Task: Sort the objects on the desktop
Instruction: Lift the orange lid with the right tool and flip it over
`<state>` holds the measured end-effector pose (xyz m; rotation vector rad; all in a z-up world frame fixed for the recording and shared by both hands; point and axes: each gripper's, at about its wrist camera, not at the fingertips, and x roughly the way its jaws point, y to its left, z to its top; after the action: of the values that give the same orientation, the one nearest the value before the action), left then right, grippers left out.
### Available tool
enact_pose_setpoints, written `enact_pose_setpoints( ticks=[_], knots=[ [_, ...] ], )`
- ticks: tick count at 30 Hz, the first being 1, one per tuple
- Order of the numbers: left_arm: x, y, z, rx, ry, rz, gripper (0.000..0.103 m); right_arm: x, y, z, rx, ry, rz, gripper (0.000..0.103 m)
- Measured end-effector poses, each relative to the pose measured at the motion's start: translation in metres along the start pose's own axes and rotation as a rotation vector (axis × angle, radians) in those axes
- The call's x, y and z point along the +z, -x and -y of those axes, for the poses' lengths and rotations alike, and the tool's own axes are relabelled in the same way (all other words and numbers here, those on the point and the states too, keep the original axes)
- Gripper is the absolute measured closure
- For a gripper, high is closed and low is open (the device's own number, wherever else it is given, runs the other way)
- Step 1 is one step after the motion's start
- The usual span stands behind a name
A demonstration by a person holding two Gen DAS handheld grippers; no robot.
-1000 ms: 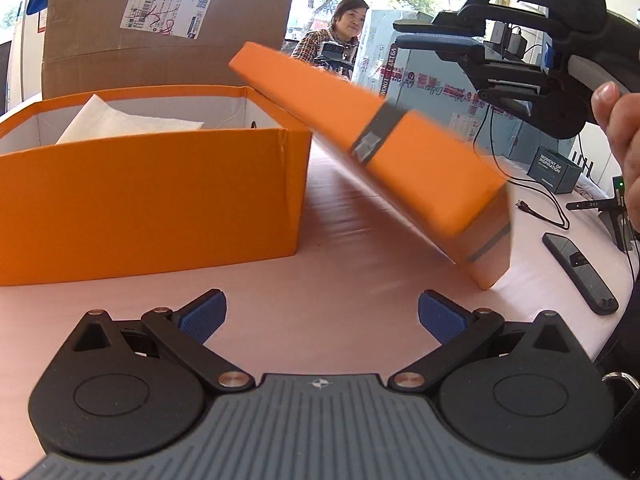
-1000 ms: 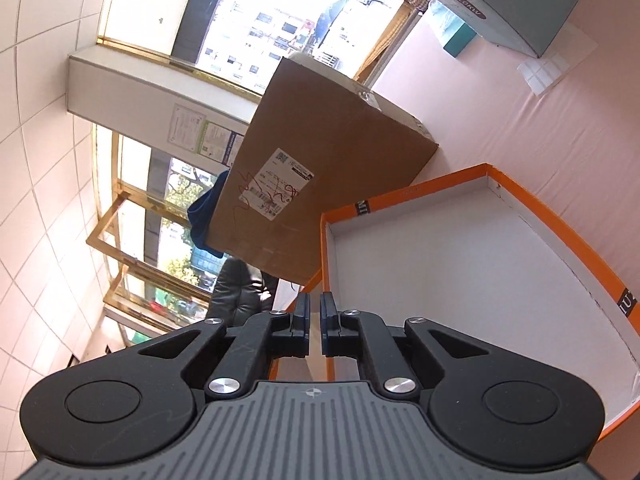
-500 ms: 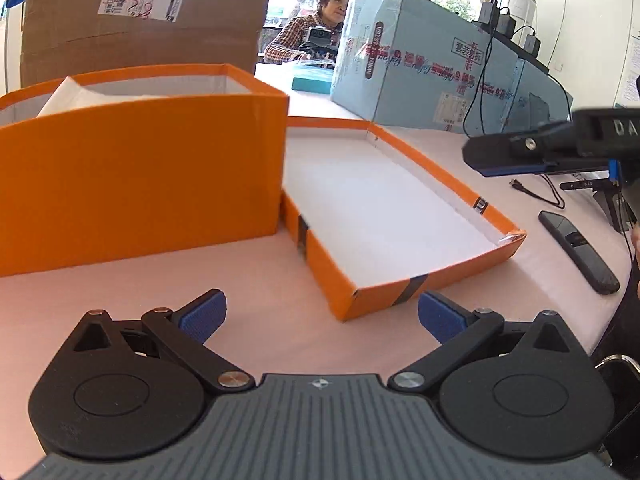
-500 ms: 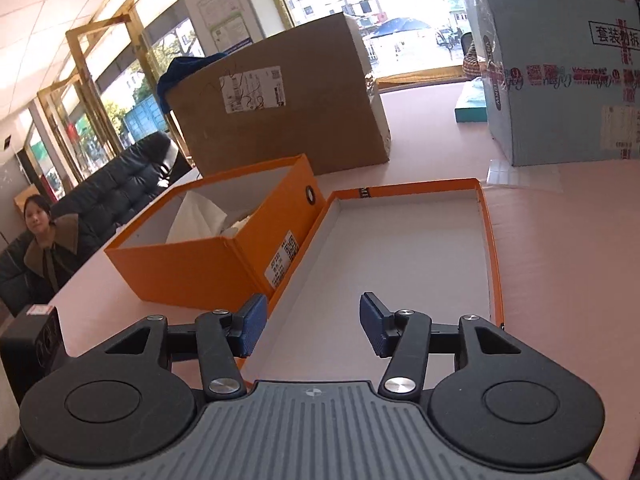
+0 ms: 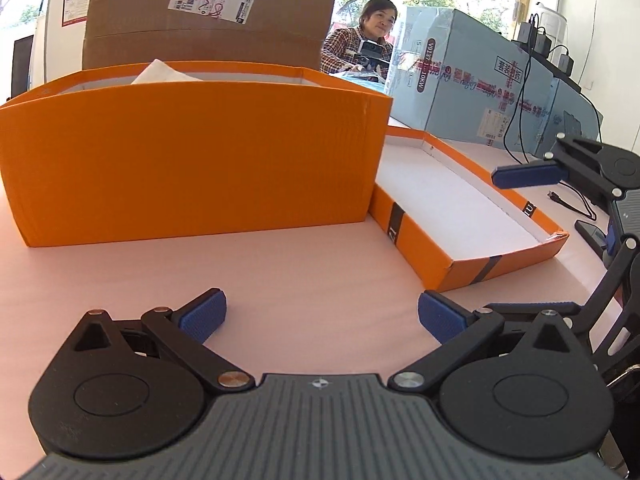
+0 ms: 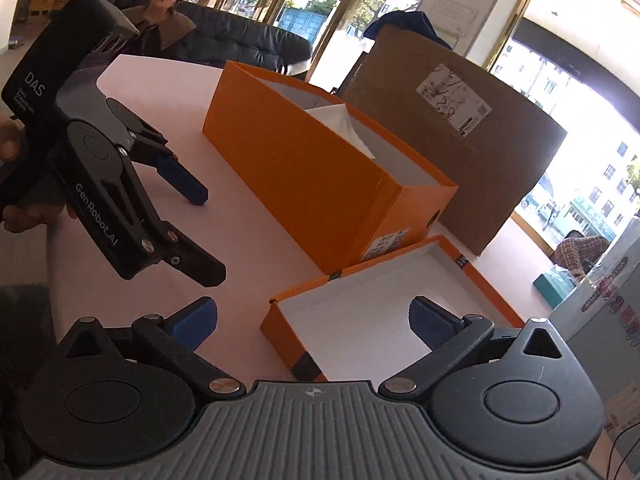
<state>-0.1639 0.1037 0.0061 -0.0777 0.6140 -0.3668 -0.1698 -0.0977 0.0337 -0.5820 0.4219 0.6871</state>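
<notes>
On the pink bench [image 5: 304, 280], left wrist view: an orange box [image 5: 192, 164] stands open-topped, white paper [image 5: 162, 73] showing above its rim. Its lid [image 5: 456, 216] lies upturned just beside the box's right end, white inside facing up, near corner apparently touching the box. Behind the box, a large brown carton [image 5: 208, 12] with a shipping label; to the right, a pale blue taped carton [image 5: 472, 92] with black cables running down its side. A seated person in a checked shirt [image 5: 360, 48] is beyond the cartons, windows behind. A dark flat device [image 5: 592, 232] lies at the right bench edge; too little is visible to identify it.

Left gripper [image 5: 322, 316]: fingers [image 5: 204, 314] spread wide, nothing between them, low over bare bench. Box ahead and to the left, lid ahead and to the right, both clear of the fingers. The right gripper [image 5: 588, 184] enters at far right, above the lid's outer side.

Right wrist view: same bench [image 6: 248, 224], seen tilted. Glass doors and gold frames behind, a black sofa [image 6: 248, 44] with a second seated person [image 6: 164, 16]. Right gripper [image 6: 312, 320]: fingers [image 6: 434, 322] spread wide, holding nothing. The lid [image 6: 384, 320] lies directly ahead, its near end between the fingers in the picture; contact cannot be judged. The box [image 6: 316, 176] is further ahead, its end next to the lid's far-left corner. Left gripper [image 6: 200, 236] at the left, a hand [image 6: 28, 212] on its grip, fingers apart and empty, over bare bench short of the box.
</notes>
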Motion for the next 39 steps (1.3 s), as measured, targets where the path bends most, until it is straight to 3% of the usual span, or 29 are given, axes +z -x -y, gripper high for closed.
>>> enact_pose_setpoints(
  ticks=[3, 5, 6, 7, 8, 10, 12, 16, 22, 32, 39],
  knots=[
    [0.0, 0.002, -0.007, -0.004, 0.024, 0.006, 0.0, 0.008, -0.014, -0.001, 0.018, 0.0, -0.049, 0.001],
    [0.0, 0.003, -0.008, -0.002, 0.027, 0.005, 0.0, 0.012, -0.026, -0.007, 0.032, 0.037, -0.087, 0.006],
    [0.0, 0.004, -0.008, 0.002, 0.024, 0.006, 0.0, 0.013, -0.031, -0.009, 0.051, 0.05, -0.103, 0.015],
    [-0.001, 0.004, -0.008, 0.006, 0.02, 0.007, 0.0, 0.014, -0.034, -0.01, 0.071, 0.041, -0.11, 0.033],
    [-0.001, 0.005, -0.007, 0.01, 0.016, 0.008, 0.0, 0.015, -0.038, -0.01, 0.092, 0.032, -0.116, 0.043],
    [-0.003, 0.006, -0.007, 0.014, 0.012, 0.014, 0.0, 0.018, -0.044, -0.009, 0.103, 0.01, -0.134, 0.074],
    [-0.004, 0.007, -0.007, 0.016, 0.011, 0.018, 0.0, 0.019, -0.051, -0.004, 0.091, -0.022, -0.152, 0.085],
    [-0.006, 0.009, -0.008, 0.016, 0.007, 0.022, 0.0, 0.021, -0.055, 0.013, 0.129, -0.142, -0.153, 0.088],
    [-0.006, 0.011, -0.012, 0.016, 0.025, 0.024, 0.0, 0.008, -0.049, 0.034, 0.176, -0.373, -0.061, 0.089],
    [-0.004, 0.011, -0.008, 0.037, 0.038, 0.017, 0.0, 0.007, 0.0, 0.082, 0.325, -0.818, 0.283, 0.088],
    [-0.004, 0.016, -0.01, 0.024, 0.061, 0.015, 0.0, 0.023, 0.013, 0.087, 0.468, -0.946, 0.458, 0.088]
  ],
)
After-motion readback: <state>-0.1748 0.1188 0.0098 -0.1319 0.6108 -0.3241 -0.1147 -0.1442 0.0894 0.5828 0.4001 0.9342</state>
